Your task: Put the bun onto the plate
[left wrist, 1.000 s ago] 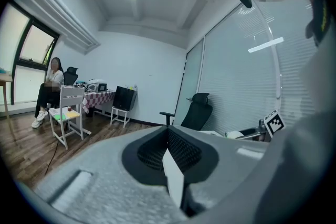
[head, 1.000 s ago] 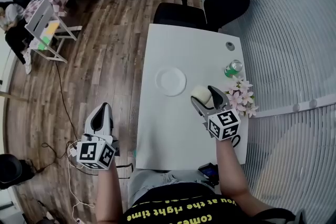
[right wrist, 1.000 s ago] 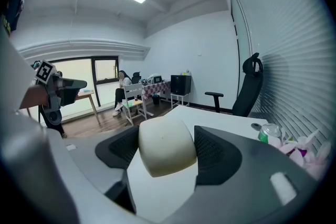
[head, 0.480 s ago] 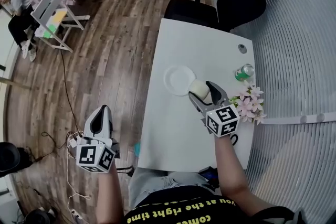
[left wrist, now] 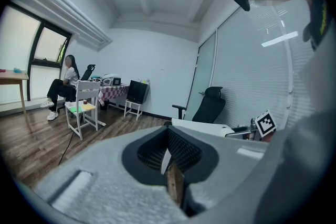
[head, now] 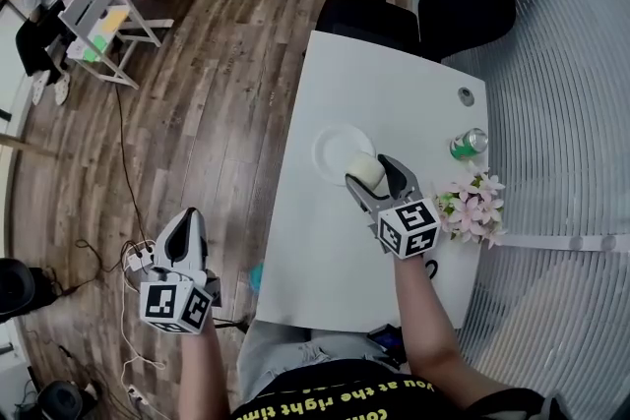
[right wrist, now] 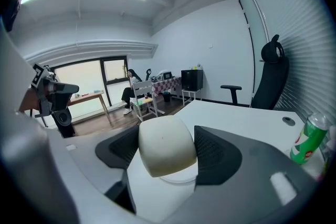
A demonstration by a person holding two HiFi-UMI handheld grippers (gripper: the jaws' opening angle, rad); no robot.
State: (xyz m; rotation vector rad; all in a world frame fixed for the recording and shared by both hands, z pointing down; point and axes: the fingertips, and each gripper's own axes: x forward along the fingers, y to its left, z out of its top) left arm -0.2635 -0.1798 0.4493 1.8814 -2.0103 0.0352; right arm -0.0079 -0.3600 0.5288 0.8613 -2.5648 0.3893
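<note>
Holding item: pale cream, rounded bun (head: pixel 366 171), clamped in the right gripper (head: pixel 368 170) over the near right rim of the round white plate (head: pixel 330 149). Whether bun and plate touch cannot be told.

Right gripper view — dark ribbed pads (right wrist: pixel 218 153) press on the bun's two sides, jaws about a bun's width apart. The bun bulges above and ahead of the pads. This view alone shows the grip itself; it also takes in the green drink can (right wrist: pixel 310 139) at far right.

Head view — the only one giving the layout: long white table (head: pixel 335 251), plate near its middle, can beyond the right gripper, pink artificial flowers (head: pixel 474 210) just right of it, black office chair (head: pixel 369 15) at the far end.

Left gripper (head: pixel 185 216) — off the table's left side, above the wooden plank floor (head: pixel 217 103). Left gripper view: jaws together, nothing between them; a seated person (left wrist: pixel 63 84) shows far off by a window.

Change since a second ago — the bun was then held short of the plate, between plate and flowers; it has since moved forward and left to the plate's edge. The left gripper has kept its place beside the table, jaws unchanged.
</note>
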